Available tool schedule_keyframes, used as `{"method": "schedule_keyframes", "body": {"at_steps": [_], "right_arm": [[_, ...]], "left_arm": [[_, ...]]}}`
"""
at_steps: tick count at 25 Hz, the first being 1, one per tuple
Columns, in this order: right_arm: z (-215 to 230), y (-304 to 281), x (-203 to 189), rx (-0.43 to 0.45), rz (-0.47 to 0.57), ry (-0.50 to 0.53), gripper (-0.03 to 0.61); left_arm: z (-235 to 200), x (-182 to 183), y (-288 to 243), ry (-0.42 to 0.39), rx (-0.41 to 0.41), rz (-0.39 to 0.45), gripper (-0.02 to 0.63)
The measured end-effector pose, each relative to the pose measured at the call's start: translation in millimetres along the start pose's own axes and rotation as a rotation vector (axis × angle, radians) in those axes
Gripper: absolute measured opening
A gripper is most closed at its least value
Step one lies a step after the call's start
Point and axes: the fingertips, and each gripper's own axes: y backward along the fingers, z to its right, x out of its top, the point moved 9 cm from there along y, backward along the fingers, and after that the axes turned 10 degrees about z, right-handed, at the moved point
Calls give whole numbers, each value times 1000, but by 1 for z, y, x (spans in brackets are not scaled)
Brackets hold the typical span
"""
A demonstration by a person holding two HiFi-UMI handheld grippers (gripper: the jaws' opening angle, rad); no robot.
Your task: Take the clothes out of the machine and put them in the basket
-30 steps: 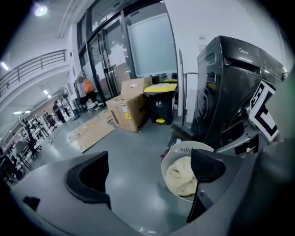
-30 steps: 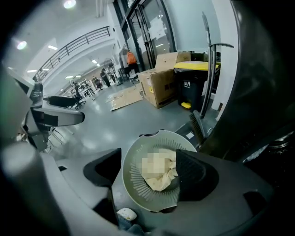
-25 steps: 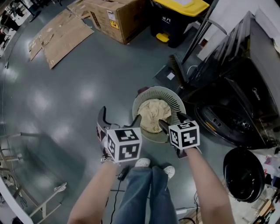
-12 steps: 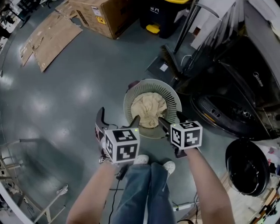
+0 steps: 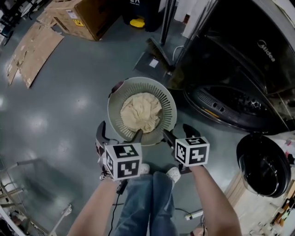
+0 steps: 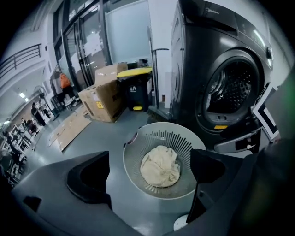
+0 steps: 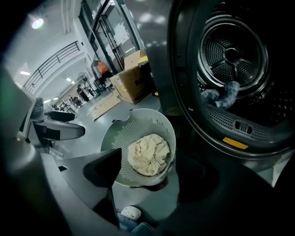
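Darkness hides a lot on the right. In the right gripper view, the right finger of the right gripper [image 5: 179, 132] is lost against the black front of the machine [image 5: 239, 60]. Only its left finger [image 7: 103, 168] shows well. The machine is cut off at the edge of the head view. A round black thing [image 5: 262, 168] sits to the right of the right fingers, and I cannot tell what it is. Deep in the drum, past the right fingers, lies a small grey-blue cloth [image 7: 221, 96]. It is dim and hard to make out.

Both grippers are empty. The left gripper [image 5: 119, 132] has its fingers [image 6: 90, 177] wide apart, with nothing held and nothing touched. The right gripper's fingers are apart too and hold nothing. The basket [image 5: 161, 94] stands on the floor just ahead of both pairs of fingers. In the left gripper view it shows through the gap between the fingers. A cream cloth [image 5: 140, 112] lies bunched in the bottom of the basket. The person's shoes [image 5: 173, 174] are just behind the fingers.

A second ago the grippers were higher. Now both have come down closer to the basket, with the fingers as wide as before. The open mouth of the machine looks bigger. The black bin [image 5: 140, 9] has nearly slid out at the top of the head view.
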Motion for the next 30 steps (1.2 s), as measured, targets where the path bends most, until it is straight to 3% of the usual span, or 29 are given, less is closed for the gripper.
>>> {"method": "schedule_keyframes", "body": {"at_steps": [8, 11, 19, 30], "right_arm": [[48, 7, -41, -108, 75, -122, 350], [63, 7, -49, -130, 103, -121, 350], [125, 7, 6, -182, 295, -9, 350], [179, -9, 73, -279, 399, 124, 350]], "left_arm": [[38, -8, -28, -48, -51, 15, 486], [48, -11, -36, -63, -66, 27, 450], [70, 4, -62, -111, -114, 99, 446], [74, 12, -90, -101, -94, 180, 446]]}}
